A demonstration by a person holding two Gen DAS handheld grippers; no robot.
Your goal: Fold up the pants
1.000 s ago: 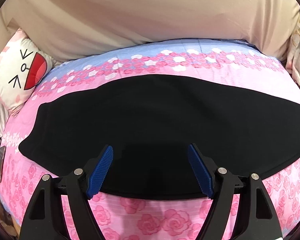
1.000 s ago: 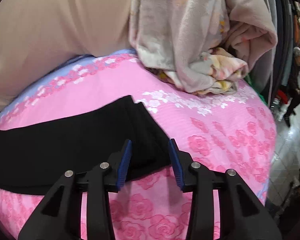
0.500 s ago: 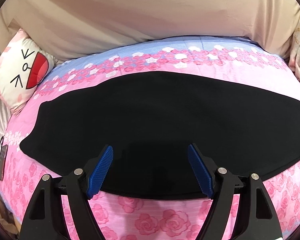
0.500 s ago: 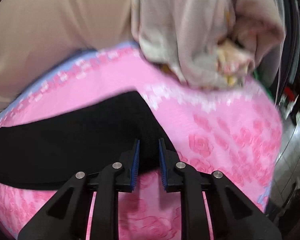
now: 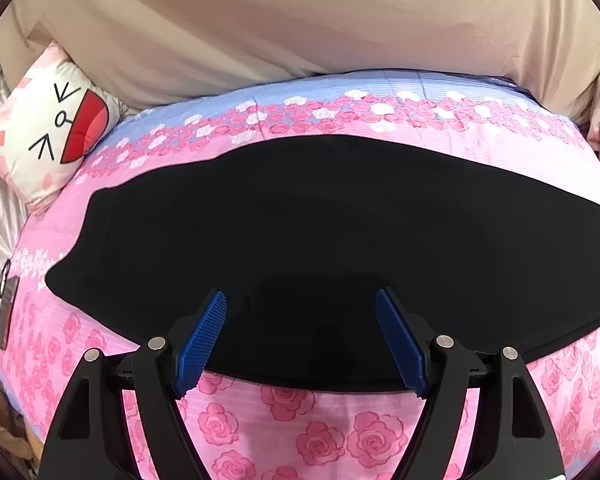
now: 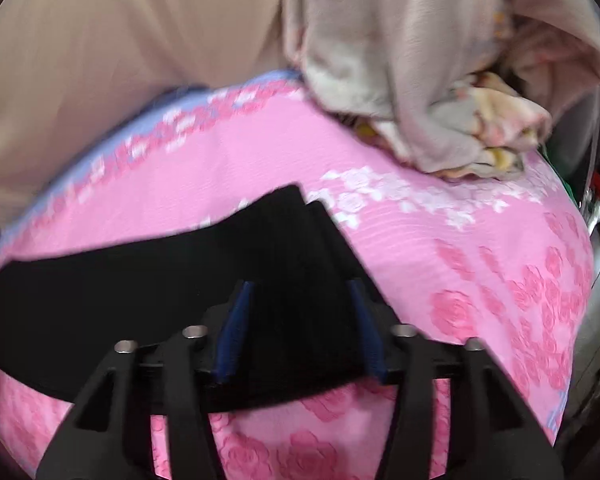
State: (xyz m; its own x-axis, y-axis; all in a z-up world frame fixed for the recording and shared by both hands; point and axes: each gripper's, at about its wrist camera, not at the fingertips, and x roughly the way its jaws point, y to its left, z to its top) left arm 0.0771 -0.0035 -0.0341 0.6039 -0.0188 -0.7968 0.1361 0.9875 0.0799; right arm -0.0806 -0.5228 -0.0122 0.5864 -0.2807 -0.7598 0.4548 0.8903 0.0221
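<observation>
On the bed, the left tool [image 5: 300, 312] hung over the near edge of the black pants [image 5: 320, 248] with its blue pads [image 5: 202, 340] spread wide and nothing between them but dark cloth lying flat beneath — the pads did not press on it. The pants stretched in one long dark band across the pink rose-printed bedspread [image 5: 312, 428], their near hem running just under the tool's fingertips, their far edge short of the blue strip of the spread. Beyond that strip rose a beige sheet [image 5: 300, 28], and at the far left a white cat-face pillow [image 5: 48, 132] leaned against it; a small dark tag-like thing [image 5: 5, 312] lay on the spread's left margin, too small to tell what it was. The right tool [image 6: 300, 284] stood over the other end of the pants [image 6: 140, 280], in a blurred picture, its pads [image 6: 234, 332] apart with the dark fabric seen between them; they looked parted rather than pinched, though the blur and black-on-black made it hard to say whether they touched the cloth. The pants' end [image 6: 300, 216] showed two layered edges just ahead of the tool. Farther off, on the same bedspread [image 6: 480, 264], a heap of grey floral blanket [image 6: 440, 60] sat well apart from the pants — near the bed's far right corner.
</observation>
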